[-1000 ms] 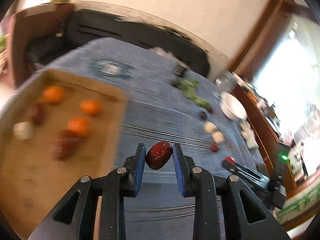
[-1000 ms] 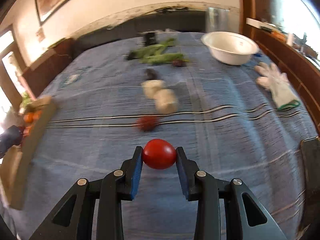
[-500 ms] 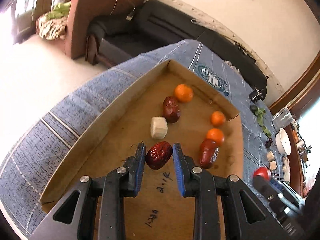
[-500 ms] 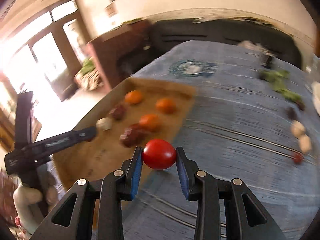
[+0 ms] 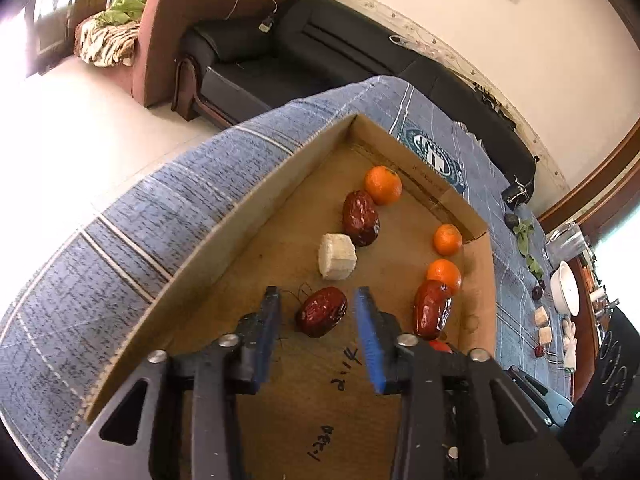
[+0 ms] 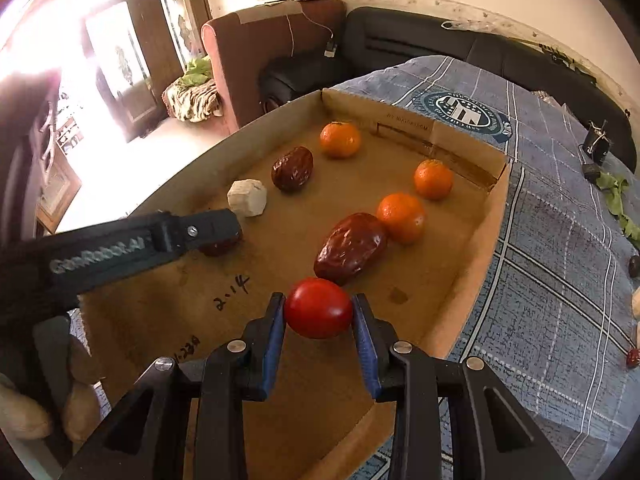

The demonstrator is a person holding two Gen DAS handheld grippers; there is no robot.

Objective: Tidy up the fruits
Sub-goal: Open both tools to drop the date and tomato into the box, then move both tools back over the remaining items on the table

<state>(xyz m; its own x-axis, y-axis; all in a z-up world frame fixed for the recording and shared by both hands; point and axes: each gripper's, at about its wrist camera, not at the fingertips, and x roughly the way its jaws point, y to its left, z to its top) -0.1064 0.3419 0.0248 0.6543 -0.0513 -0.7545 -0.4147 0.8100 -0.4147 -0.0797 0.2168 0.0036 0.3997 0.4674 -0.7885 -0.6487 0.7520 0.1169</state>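
Observation:
A cardboard tray [image 5: 224, 240] holds three oranges [image 5: 383, 184], two dark red dates [image 5: 360, 218] and a white chunk [image 5: 337, 256]. My left gripper [image 5: 317, 296] is low over the tray floor and its jaws are opening. A third date [image 5: 322, 312] lies on the cardboard between the blue pads, touching neither. My right gripper [image 6: 318, 302] is shut on a red tomato [image 6: 318, 308], held just above the tray [image 6: 160, 320] in front of a large date [image 6: 352, 248]. In the right wrist view a left gripper finger [image 6: 200, 232] hides most of the released date.
The tray lies on a blue striped cloth [image 6: 560, 280] near the table's left edge. Farther right on the cloth are a white bowl [image 5: 564, 288], green leaves [image 5: 524, 236] and small white pieces [image 5: 541, 316]. A black sofa [image 5: 320, 52] stands behind. A person's hand [image 6: 24, 412] holds the left gripper.
The left jaws have spread and the date has dropped from the pads onto the tray floor. The right gripper, with the tomato in it, has swung from the cloth to above the tray.

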